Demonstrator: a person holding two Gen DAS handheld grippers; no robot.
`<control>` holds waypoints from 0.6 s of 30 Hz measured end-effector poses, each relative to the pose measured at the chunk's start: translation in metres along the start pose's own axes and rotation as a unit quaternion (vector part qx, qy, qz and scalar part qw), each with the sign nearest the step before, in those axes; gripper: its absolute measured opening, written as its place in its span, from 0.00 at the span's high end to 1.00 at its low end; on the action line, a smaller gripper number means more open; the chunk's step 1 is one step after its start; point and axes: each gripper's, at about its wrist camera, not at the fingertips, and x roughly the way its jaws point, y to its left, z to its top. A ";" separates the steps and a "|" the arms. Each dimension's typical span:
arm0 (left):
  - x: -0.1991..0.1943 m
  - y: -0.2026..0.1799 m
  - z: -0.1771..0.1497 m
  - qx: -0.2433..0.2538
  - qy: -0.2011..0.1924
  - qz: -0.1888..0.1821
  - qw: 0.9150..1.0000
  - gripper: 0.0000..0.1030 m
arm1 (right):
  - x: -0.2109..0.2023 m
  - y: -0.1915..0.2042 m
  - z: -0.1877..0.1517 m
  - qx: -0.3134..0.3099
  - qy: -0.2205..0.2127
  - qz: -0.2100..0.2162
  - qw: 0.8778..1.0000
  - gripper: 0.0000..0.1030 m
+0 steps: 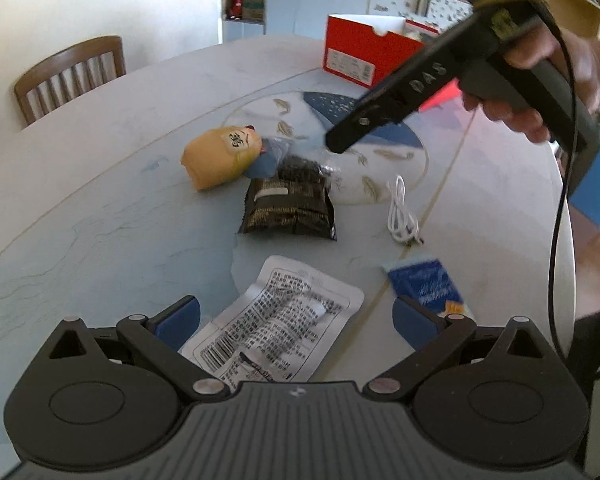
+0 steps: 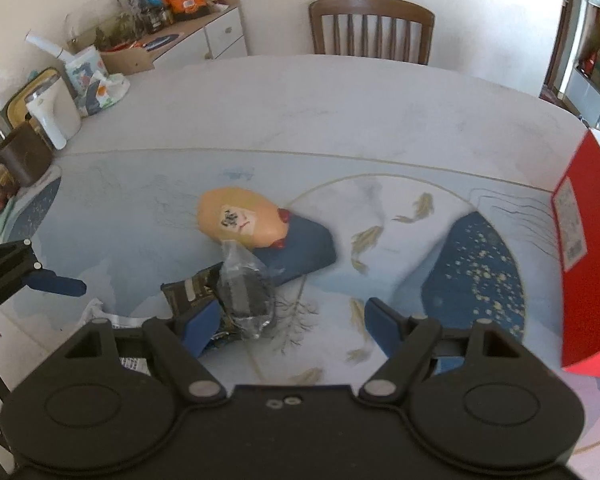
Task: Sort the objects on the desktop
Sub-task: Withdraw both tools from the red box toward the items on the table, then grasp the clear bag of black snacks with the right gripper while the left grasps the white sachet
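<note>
Two tongs hang over the table (image 1: 100,184), both spread wide and holding nothing. Left tongs (image 1: 296,316) hover above a white packet (image 1: 284,320). Right tongs (image 2: 288,320) hover by a dark bag (image 2: 244,292), near the red box (image 2: 584,264).

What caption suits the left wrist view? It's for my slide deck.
Open left tongs hover above a white printed packet on the table, beside a dark snack bag and white cable.
</note>
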 end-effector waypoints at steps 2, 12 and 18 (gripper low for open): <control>0.002 0.001 -0.003 0.010 0.001 -0.002 1.000 0.00 | 0.006 0.004 0.002 0.000 0.004 -0.003 1.000 0.23; 0.012 0.005 -0.010 0.021 0.005 -0.002 1.000 0.01 | 0.031 0.011 0.009 0.005 0.024 -0.011 1.000 0.25; 0.015 0.006 -0.012 0.027 0.003 0.001 1.000 0.01 | 0.040 0.005 0.011 0.033 0.032 -0.006 0.999 0.39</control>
